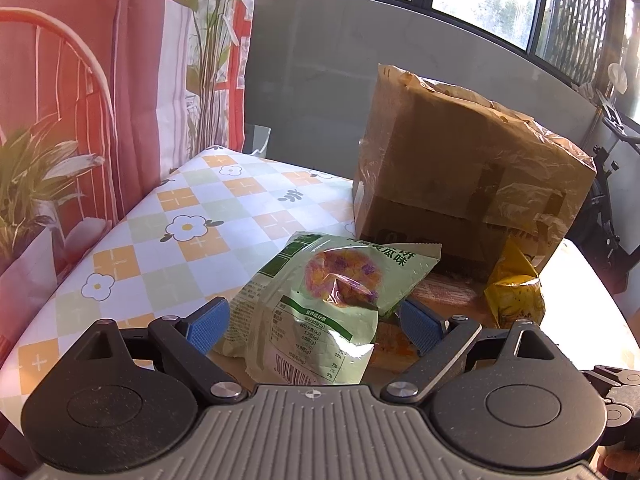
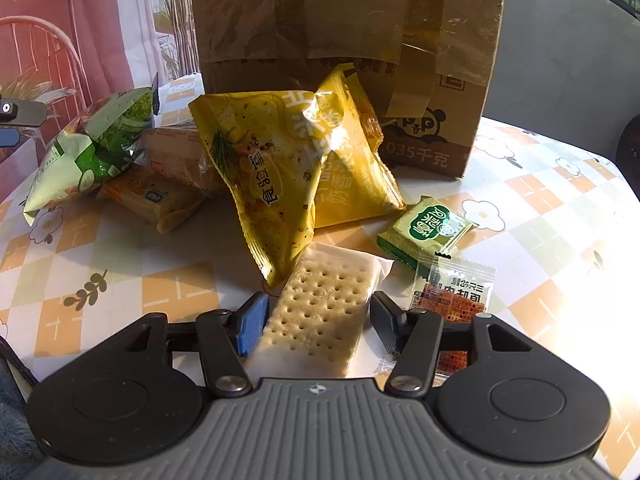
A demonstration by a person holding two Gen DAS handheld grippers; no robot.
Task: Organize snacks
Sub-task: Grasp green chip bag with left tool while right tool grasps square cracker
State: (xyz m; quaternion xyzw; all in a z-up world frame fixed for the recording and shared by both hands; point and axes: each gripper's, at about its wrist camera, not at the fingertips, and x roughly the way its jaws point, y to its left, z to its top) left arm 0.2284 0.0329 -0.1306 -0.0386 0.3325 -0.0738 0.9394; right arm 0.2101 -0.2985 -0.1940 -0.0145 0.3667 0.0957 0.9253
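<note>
On the flower-checked desk (image 2: 132,236) before a taped brown cardboard box (image 2: 344,40), each tool gapes around an ungripped packet: the left tool (image 1: 316,328) straddles the pale green snack bag (image 1: 320,300), the right tool (image 2: 318,328) the clear-wrapped cracker (image 2: 320,312) lying lengthwise between its fingers.

**Snack packets heaped before the box**

At frame centre, two yellow chip bags (image 2: 296,168) lean crumpled against each other. A pale green bag (image 2: 92,152) lies tilted at left, touching orange cracker packets (image 2: 160,192). Lower centre, a clear-wrapped cracker (image 2: 320,312); right of it, a small green packet (image 2: 428,228) and a red-printed sachet (image 2: 456,292).
</note>
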